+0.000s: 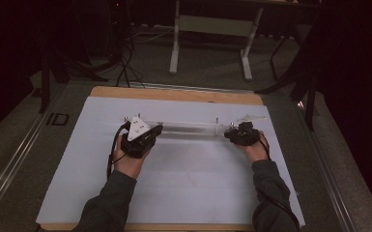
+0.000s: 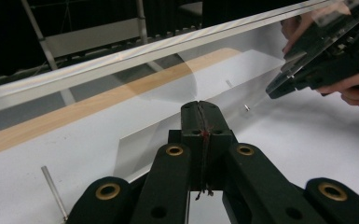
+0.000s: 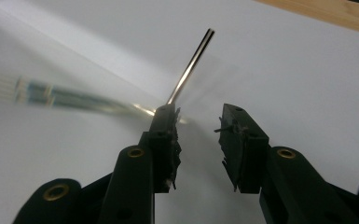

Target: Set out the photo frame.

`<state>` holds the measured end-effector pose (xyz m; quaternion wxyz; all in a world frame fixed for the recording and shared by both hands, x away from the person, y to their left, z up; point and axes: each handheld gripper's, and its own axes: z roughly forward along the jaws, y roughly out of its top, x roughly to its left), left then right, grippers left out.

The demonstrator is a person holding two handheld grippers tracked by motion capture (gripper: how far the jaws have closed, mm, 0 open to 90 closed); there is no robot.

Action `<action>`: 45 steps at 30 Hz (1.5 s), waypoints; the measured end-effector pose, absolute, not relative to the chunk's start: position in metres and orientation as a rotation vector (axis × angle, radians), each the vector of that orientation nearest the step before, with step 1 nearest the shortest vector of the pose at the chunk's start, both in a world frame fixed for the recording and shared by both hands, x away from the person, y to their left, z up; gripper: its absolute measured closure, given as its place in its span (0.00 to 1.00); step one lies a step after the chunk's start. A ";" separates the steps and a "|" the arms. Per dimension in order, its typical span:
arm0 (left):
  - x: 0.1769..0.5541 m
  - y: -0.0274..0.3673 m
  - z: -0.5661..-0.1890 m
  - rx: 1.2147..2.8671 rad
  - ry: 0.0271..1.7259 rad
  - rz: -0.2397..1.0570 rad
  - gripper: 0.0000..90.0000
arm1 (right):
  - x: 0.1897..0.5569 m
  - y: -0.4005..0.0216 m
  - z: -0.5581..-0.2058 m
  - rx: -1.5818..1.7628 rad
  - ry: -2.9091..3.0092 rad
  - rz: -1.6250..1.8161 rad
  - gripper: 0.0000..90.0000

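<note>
A long clear acrylic strip (image 1: 188,127) stands on its edge across the far half of the white sheet (image 1: 183,179) that covers the wooden surface (image 1: 174,94), running from the left gripper (image 1: 150,131) to the right gripper (image 1: 230,133). No container is on the surface. In the left gripper view the left gripper (image 2: 199,106) has its fingers pressed together on the near lower edge of the clear strip (image 2: 135,51), which rises away from them as a transparent pane; the other gripper and the hand holding it (image 2: 354,91) sit at that pane's far end. In the right gripper view the right gripper (image 3: 198,116) has its fingers apart, one finger (image 3: 164,116) just beside a thin shiny pin (image 3: 191,65) that stands tilted, with the blurred strip (image 3: 74,100) stretching off to the left. Broad bare sheet lies between the strip and the near edge, where both forearms rest. A narrower band of sheet lies beyond the strip, before the surface's far wooden edge.
</note>
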<state>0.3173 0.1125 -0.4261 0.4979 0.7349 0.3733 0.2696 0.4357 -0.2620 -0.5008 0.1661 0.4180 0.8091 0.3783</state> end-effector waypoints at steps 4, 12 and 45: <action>0.320 0.112 -0.425 1.777 0.907 0.654 1.00 | 0.432 -0.263 -0.502 1.175 2.317 1.086 0.72; 0.323 0.112 -0.423 1.777 0.909 0.657 1.00 | 0.424 -0.261 -0.500 1.095 2.351 1.141 0.66; 0.344 0.116 -0.416 1.776 0.934 0.657 0.99 | 0.423 -0.243 -0.467 0.961 2.266 1.424 0.52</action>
